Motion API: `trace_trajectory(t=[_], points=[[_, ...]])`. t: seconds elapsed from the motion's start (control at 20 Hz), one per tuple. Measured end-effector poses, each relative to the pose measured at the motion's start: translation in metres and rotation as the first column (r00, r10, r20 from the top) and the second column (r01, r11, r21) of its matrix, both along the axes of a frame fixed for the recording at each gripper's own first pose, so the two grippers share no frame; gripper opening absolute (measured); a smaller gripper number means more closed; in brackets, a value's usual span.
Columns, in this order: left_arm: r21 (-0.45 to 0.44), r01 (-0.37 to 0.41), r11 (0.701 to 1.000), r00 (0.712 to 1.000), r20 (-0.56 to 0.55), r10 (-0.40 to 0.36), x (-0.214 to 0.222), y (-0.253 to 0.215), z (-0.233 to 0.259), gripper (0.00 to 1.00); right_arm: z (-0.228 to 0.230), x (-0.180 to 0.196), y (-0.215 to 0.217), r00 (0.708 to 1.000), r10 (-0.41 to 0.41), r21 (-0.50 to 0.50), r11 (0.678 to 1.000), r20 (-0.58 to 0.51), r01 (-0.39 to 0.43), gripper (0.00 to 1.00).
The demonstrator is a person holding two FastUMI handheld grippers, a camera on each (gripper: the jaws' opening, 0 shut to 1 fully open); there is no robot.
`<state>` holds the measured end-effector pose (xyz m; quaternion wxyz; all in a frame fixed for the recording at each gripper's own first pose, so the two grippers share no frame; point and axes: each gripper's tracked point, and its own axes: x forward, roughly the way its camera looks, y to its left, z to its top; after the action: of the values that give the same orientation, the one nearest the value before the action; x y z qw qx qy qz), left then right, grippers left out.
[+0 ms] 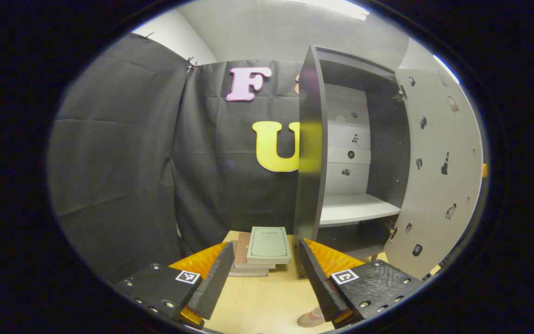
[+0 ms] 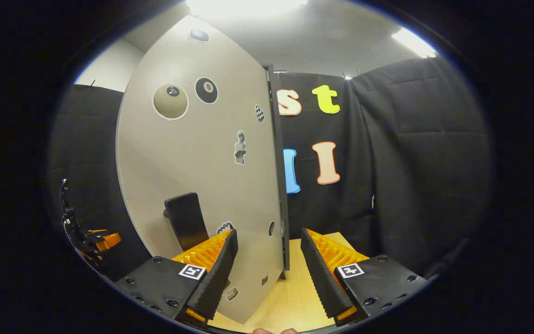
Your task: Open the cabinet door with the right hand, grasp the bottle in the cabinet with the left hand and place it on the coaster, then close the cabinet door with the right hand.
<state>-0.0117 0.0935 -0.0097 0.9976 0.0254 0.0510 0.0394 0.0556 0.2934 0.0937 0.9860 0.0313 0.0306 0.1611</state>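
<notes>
The cabinet stands open on the tabletop. In the left gripper view its near side panel is seen edge-on and hides part of the inside; what does show is a pale shelf, bare, with a dark compartment below it that is too dim to read. I can't make out the bottle or the coaster in either view, so where they are cannot be told. At the lower edge of that view, just by the left tool's right finger, a small rounded pinkish thing is cut off and hard to identify.

The cabinet door is swung wide. In the right gripper view its outer face, dotted with stickers, hides the cabinet body behind it, and a dark handle sits low on it. Left of the door, near the view's rim, the other tool shows small and partly cut off.

The left tool is released, fingers wide apart, holding nothing. Between them, farther off, a stack of books lies on the tabletop just left of the cabinet.

The right tool is also spread wide. The door's free edge stands between its fingers, with the left finger before the door's face; whether either finger touches the door I cannot tell.
</notes>
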Motion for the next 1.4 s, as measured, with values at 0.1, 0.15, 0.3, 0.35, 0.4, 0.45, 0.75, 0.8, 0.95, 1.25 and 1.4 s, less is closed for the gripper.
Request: trace_trajectory(t=[0.1, 0.15, 0.3, 0.35, 0.4, 0.45, 0.75, 0.8, 0.95, 1.25, 1.4], points=[[-0.005, 0.018, 1.0, 1.0, -0.004, -0.018, -0.002, 0.01, -0.005, 0.85, -0.008, 0.002, 0.024, 1.0, 0.011, -0.001, 1.0, 0.008, -0.011, 0.88], [-0.01, 0.025, 1.0, 1.0, -0.006, -0.025, -0.002, 0.013, -0.007, 0.84, -0.011, 0.0, 0.035, 1.0, 0.022, -0.005, 1.0, 0.01, -0.022, 0.88], [-0.014, 0.032, 0.999, 0.999, -0.007, -0.032, -0.005, 0.027, -0.01, 0.85, -0.015, -0.002, 0.061, 0.999, 0.051, -0.036, 0.998, 0.008, -0.05, 0.88], [-0.017, 0.031, 0.999, 0.999, -0.007, -0.031, -0.006, 0.032, -0.012, 0.85, -0.016, -0.001, 0.069, 0.998, 0.061, -0.045, 0.997, 0.009, -0.06, 0.88], [-0.02, 0.032, 0.999, 0.999, -0.005, -0.032, -0.007, 0.037, -0.012, 0.85, -0.012, 0.005, 0.062, 0.997, 0.073, -0.049, 0.996, 0.009, -0.073, 0.88], [-0.025, 0.03, 0.999, 1.0, -0.004, -0.03, -0.009, 0.041, -0.014, 0.84, -0.013, 0.006, 0.069, 0.995, 0.097, -0.043, 0.994, 0.004, -0.097, 0.88], [-0.064, -0.002, 0.998, 1.0, -0.01, 0.002, -0.015, 0.067, -0.025, 0.85, -0.01, 0.013, 0.114, 0.988, 0.152, -0.047, 0.987, -0.003, -0.152, 0.88], [-0.071, -0.01, 0.997, 1.0, -0.008, 0.009, -0.015, 0.071, -0.026, 0.84, -0.009, 0.014, 0.119, 0.988, 0.152, -0.047, 0.987, -0.009, -0.153, 0.88], [-0.078, -0.026, 0.997, 1.0, -0.005, 0.026, -0.016, 0.078, -0.032, 0.84, -0.011, 0.023, 0.116, 0.99, 0.135, -0.05, 0.989, -0.029, -0.136, 0.88], [-0.06, -0.034, 0.998, 0.999, -0.002, 0.034, -0.003, 0.064, -0.026, 0.84, -0.013, 0.031, 0.098, 0.989, 0.139, -0.005, 0.99, -0.041, -0.139, 0.81], [-0.037, -0.044, 0.998, 0.999, 0.024, 0.045, 0.0, 0.038, -0.009, 0.85, -0.012, 0.038, 0.072, 0.99, 0.141, -0.013, 0.99, -0.024, -0.142, 0.88]])
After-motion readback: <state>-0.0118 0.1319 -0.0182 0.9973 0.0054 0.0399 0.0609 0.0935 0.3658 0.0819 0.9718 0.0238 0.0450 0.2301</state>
